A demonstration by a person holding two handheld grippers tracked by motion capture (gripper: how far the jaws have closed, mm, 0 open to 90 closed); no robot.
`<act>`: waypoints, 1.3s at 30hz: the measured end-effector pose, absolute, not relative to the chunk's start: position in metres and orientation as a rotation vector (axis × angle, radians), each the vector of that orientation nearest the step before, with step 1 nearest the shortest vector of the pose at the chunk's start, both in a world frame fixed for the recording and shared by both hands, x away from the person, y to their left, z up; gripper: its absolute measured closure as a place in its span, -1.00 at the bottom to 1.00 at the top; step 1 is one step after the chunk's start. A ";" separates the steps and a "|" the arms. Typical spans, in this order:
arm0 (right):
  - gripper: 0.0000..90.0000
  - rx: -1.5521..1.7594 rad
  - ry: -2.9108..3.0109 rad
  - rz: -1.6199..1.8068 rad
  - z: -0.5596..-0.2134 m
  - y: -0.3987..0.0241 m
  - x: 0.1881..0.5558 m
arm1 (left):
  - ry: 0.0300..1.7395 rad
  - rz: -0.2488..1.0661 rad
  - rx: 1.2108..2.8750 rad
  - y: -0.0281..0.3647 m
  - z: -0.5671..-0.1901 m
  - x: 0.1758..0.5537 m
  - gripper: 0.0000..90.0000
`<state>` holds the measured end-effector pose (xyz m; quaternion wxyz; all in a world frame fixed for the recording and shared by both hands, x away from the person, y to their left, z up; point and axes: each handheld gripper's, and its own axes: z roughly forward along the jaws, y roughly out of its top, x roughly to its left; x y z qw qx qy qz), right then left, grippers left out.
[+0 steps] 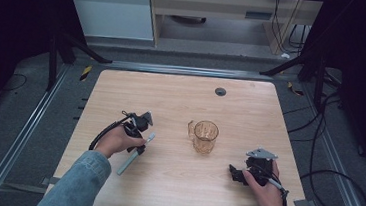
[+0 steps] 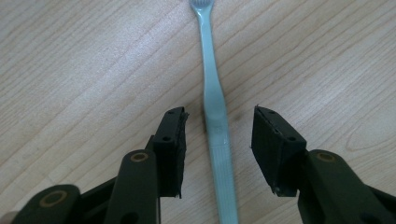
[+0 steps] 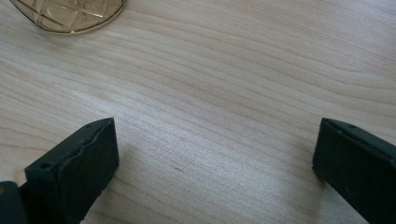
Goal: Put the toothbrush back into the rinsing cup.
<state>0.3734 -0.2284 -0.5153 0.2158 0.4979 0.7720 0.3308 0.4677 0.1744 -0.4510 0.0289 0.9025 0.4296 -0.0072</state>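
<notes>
Both my grippers stand open: the left gripper (image 2: 217, 149) straddles the pale-blue toothbrush (image 2: 215, 116) left of the amber mug (image 1: 204, 136), untouched, the right gripper (image 3: 215, 163) rests right of it.

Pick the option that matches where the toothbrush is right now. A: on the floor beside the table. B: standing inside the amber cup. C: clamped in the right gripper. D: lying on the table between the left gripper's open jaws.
D: the left gripper view shows the toothbrush flat on the table, with the left gripper straddling its handle, a gap on each side.
</notes>
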 end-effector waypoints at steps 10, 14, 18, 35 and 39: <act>-0.98 1.377 2.141 0.914 -0.515 -0.229 0.373 | 1.349 -0.045 2.783 0.171 -0.453 0.473 0.36; -0.98 1.377 2.141 0.914 -0.515 -0.229 0.373 | 1.350 -0.032 2.784 0.169 -0.454 0.473 0.37; -0.98 1.377 2.141 0.913 -0.515 -0.229 0.373 | 1.355 -0.032 2.783 0.170 -0.456 0.474 0.38; -0.98 1.376 2.143 0.917 -0.515 -0.229 0.373 | 1.370 -0.045 2.791 0.173 -0.463 0.473 0.43; -0.98 1.375 2.143 0.917 -0.515 -0.229 0.373 | 1.377 -0.038 2.786 0.175 -0.463 0.474 0.45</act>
